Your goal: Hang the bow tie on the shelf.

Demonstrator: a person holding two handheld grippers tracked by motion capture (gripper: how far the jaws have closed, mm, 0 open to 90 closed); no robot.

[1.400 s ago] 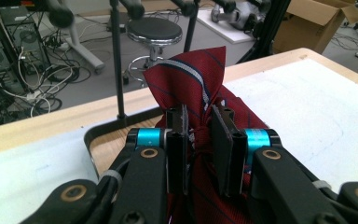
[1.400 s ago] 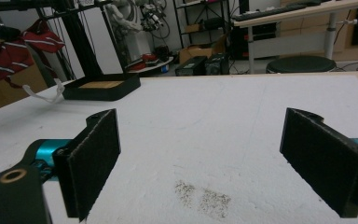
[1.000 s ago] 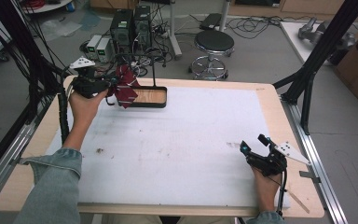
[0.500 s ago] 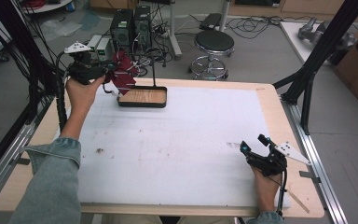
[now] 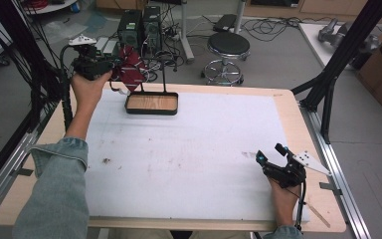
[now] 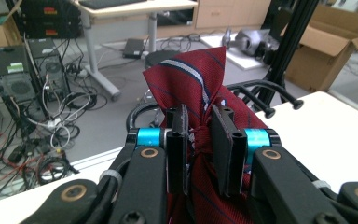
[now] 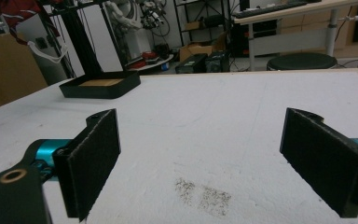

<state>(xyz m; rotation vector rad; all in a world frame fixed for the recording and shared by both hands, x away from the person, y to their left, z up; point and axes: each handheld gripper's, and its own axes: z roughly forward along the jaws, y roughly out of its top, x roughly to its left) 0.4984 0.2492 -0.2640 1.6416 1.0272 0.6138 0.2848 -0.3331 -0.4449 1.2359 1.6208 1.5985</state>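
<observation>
The red striped tie (image 6: 200, 88) hangs bunched in the left gripper (image 6: 199, 140), fingers clamped on the cloth, held up over the counter's (image 5: 189, 149) far left corner, just beside a black stand (image 5: 151, 103) with a wooden base. The right gripper (image 5: 270, 158) rests near the counter's right edge, fingers wide apart, holding nothing

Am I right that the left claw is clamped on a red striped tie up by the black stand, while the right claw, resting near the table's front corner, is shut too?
Not quite. The left claw is indeed clamped on the red striped tie by the black stand, but the right claw, resting near the table's front corner, is open. The right gripper view shows its two jaws wide apart with nothing between them.
</observation>
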